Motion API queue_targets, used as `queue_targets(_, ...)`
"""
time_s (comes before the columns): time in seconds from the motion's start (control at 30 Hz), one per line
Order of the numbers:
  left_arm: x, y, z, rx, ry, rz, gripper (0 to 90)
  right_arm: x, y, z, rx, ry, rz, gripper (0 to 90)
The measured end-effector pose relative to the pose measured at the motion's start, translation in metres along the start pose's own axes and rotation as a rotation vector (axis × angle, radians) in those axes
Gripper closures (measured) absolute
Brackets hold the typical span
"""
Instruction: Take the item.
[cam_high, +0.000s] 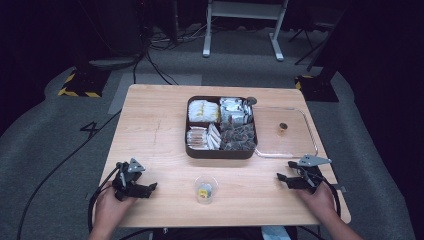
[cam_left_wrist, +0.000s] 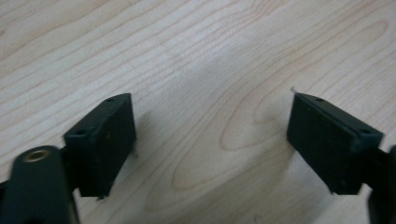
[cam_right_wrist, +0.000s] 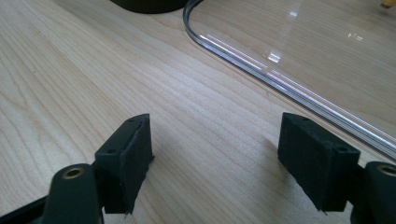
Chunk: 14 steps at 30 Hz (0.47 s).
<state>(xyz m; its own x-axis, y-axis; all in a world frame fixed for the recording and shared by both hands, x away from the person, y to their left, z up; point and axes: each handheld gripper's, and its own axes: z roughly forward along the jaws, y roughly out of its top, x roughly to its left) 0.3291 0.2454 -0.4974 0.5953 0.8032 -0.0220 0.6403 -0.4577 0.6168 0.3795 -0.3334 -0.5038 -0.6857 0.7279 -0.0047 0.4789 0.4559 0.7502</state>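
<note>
with both the left gripper (cam_high: 150, 187) and right gripper (cam_high: 283, 178) resting spread wide and empty on the wooden table (cam_high: 150, 125), the small clear cup (cam_high: 205, 189) stands between them at the near edge, best approached low and squarely.

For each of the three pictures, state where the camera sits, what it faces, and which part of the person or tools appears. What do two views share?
High view: above the person's side, facing down on the table; both hands, left tool, right tool.
Left gripper view: on the left tool, facing bare wood.
Right gripper view: on the right tool, facing wood and the clear lid.
Shared: the clear lid, high and right.
</note>
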Motion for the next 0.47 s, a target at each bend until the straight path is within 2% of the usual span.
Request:
queue_targets(0.03,0.0006,-0.0075,0.0041,-0.079,0.004,0.012,10.6,0.0,0.0,0.0,0.0,0.0,-0.001,26.3)
queue_targets(0.07,0.001,-0.0076,0.0038,-0.081,0.005,0.01,7.6,-0.0001,0.0,0.0,0.0,0.0,-0.001,26.3)
queue_targets(0.47,0.0008,-0.008,0.0033,-0.078,0.007,0.005,8.0,0.0,-0.0001,-0.0001,0.0,0.0,0.0,26.3)
